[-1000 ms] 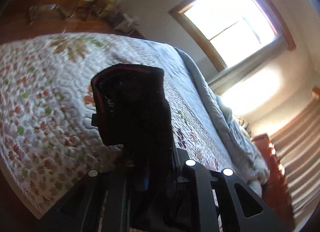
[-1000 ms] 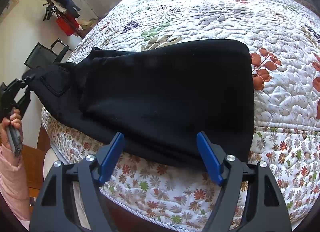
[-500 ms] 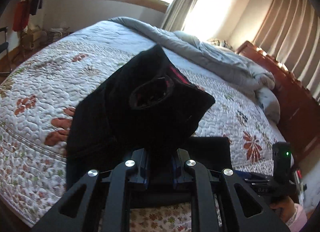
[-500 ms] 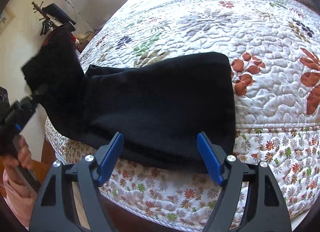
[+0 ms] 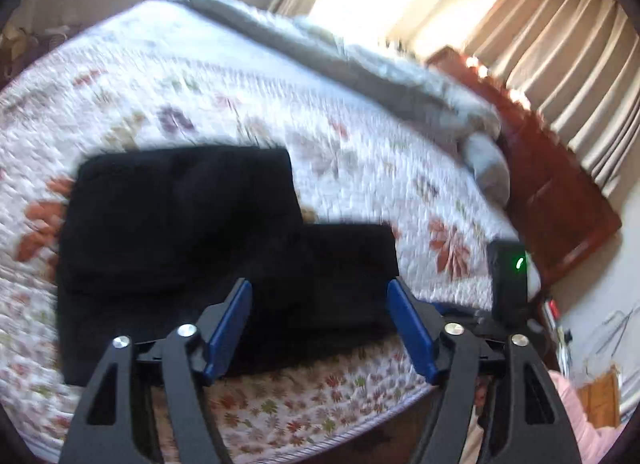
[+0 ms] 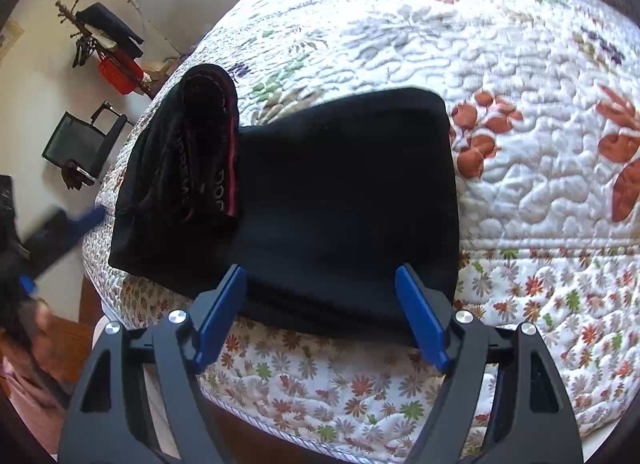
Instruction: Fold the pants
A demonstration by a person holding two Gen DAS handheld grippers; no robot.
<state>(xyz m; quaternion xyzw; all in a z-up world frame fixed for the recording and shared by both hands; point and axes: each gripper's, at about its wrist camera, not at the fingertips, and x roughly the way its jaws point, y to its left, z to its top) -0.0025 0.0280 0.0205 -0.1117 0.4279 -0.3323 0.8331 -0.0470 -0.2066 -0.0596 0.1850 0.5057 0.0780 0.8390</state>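
Your left gripper [image 5: 320,328] hangs with jaws spread wide, gripping nothing. Your right gripper [image 6: 320,312] is likewise agape and empty, the left one blurred at its nine o'clock.

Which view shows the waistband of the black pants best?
The right wrist view: the waistband, with red trim and lettering, lies sharp, folded over the pants. The left wrist view is blurred; the pants show only as a black folded shape, with no waistband detail.

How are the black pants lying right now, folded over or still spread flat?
Folded over, untidily. The waistband end lies on top of the pants, its red-trimmed inside facing up, on the quilt.
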